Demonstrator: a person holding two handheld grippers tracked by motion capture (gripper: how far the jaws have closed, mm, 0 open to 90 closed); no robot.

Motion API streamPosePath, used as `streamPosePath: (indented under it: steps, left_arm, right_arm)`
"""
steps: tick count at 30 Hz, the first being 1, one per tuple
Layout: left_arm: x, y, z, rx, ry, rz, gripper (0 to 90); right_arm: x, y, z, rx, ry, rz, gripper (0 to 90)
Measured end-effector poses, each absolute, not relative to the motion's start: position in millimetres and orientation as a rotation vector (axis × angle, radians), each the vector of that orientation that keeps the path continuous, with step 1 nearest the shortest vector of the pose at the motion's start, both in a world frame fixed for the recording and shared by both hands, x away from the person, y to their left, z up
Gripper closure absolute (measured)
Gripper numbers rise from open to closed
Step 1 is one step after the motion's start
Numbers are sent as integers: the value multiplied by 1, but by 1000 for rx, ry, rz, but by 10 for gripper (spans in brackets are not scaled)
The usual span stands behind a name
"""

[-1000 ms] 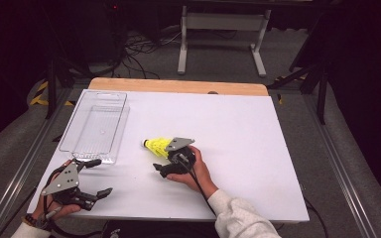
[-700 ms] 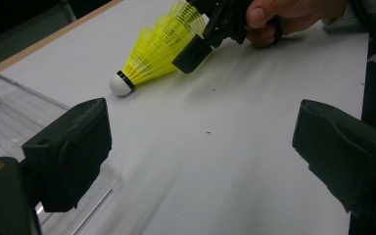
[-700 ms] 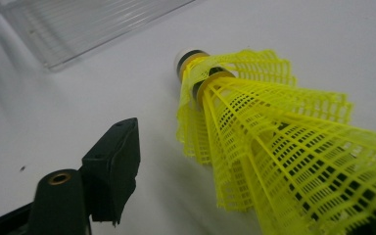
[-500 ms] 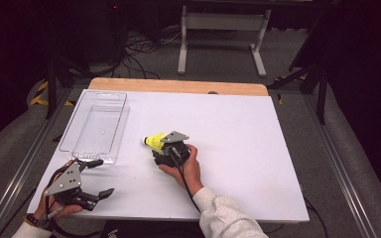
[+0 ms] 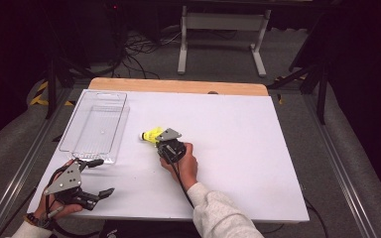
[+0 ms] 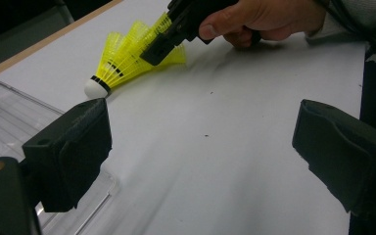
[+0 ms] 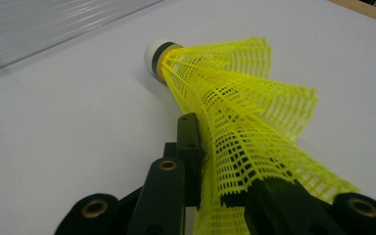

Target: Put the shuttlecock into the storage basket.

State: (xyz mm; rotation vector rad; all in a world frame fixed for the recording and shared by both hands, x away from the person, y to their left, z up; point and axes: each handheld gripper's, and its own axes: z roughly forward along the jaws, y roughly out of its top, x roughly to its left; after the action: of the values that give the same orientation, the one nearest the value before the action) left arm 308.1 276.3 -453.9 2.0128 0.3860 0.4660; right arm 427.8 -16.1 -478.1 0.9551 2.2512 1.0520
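The right gripper [image 5: 164, 141] has just been closing its jaws, and they now pinch the yellow mesh skirt of a shuttlecock [image 5: 151, 135]; in the right gripper view the skirt [image 7: 245, 122] is squashed flat between the two black jaws, with its white cork tip pointing away from the gripper. The shuttlecock lies on its side on the white table [image 5: 238, 134], near the middle and a little to the left, its tip aimed toward a clear plastic tray [image 5: 95, 126] that sits near the table's left edge, apart from the shuttlecock. The right hand [image 5: 181, 161] rests low on the table behind the gripper, a pale sleeve trailing back to the near edge. The left gripper [image 5: 95, 177] is held near the front left corner of the table, just in front of the tray, its jaws spread wide with nothing between them; in the left gripper view those jaws frame bare table, with the shuttlecock [image 6: 127, 61] and the other hand [image 6: 259, 19] farther off and a corner of the tray [image 6: 10, 117] at the left
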Motion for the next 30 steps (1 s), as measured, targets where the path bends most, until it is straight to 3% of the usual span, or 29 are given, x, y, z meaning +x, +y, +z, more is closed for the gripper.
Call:
streamPosePath:
  steps: [30]
  left_arm:
    - [309,278,-453,2008,395,475,85]
  right_arm:
    - [420,-27,-465,892,2241,1142,868]
